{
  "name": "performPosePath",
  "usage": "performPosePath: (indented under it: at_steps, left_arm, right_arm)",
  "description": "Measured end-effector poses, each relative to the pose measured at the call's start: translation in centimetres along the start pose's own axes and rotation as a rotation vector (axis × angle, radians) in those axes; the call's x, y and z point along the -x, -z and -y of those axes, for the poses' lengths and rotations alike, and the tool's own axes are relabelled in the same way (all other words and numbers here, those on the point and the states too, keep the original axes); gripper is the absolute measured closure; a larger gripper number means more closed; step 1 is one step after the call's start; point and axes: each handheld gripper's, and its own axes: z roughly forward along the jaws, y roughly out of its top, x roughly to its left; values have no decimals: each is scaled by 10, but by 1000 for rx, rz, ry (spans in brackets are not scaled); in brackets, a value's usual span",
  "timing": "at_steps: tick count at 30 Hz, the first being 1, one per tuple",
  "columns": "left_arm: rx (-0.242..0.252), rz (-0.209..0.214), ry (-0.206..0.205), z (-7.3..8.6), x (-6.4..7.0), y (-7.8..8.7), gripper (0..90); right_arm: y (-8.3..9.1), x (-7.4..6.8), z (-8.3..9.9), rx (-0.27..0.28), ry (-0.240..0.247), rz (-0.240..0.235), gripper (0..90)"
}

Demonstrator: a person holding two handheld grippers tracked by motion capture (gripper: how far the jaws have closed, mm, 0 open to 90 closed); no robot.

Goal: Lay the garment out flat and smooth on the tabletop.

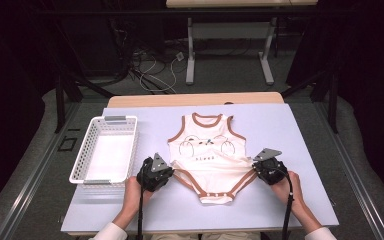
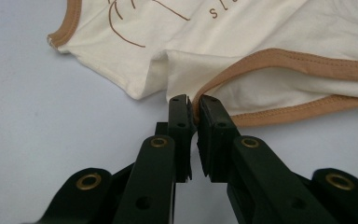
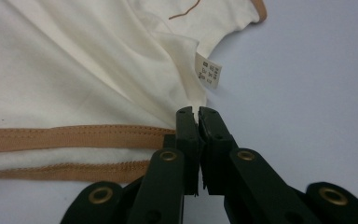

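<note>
Lilac table cover point(image 1: 290, 150), cream bodysuit point(image 1: 207, 155) flat, cables on grey floor point(image 1: 155, 75)

Even, soft overhead light keeps the pale lavender tabletop point(image 1: 290, 150) bright, while the room behind sinks into near black. Shadows are faint and short. The high view looks slightly soft, perhaps from low resolution. Both gripper views blur at their lower edges; no glare.

Black tool point(image 2: 193, 100) jaws, brass rivets, white sleeves point(image 1: 111, 231).
</note>
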Motion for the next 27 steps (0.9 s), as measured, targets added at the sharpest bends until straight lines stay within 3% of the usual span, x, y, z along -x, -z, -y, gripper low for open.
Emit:
performPosePath:
  at_steps: [3, 7, 11, 13, 14, 22, 27]
  left_arm:
    - [-16, 9, -4, 0, -2, -2, 832]
    - [-18, 32, 15, 2, -2, -3, 804]
    - [-28, 50, 12, 4, -1, -3, 761]
    - [-26, 50, 12, 4, 0, -3, 752]
    - [-28, 50, 10, 5, 0, -2, 752]
    - [-42, 51, -1, 6, 1, -2, 787]
    - [-38, 52, -5, 6, 1, -1, 812]
  right_arm:
    - [-3, 0, 1, -7, 2, -9, 859]
    - [2, 1, 0, -16, -4, -38, 721]
    - [14, -3, -2, 20, -7, -86, 572]
    - [21, -7, -3, 51, -6, -127, 543]
    - [23, -11, -4, 71, 2, -148, 532]
    - [21, -57, -13, 60, 147, -335, 542]
    - [17, -76, -18, 41, 182, -411, 578]
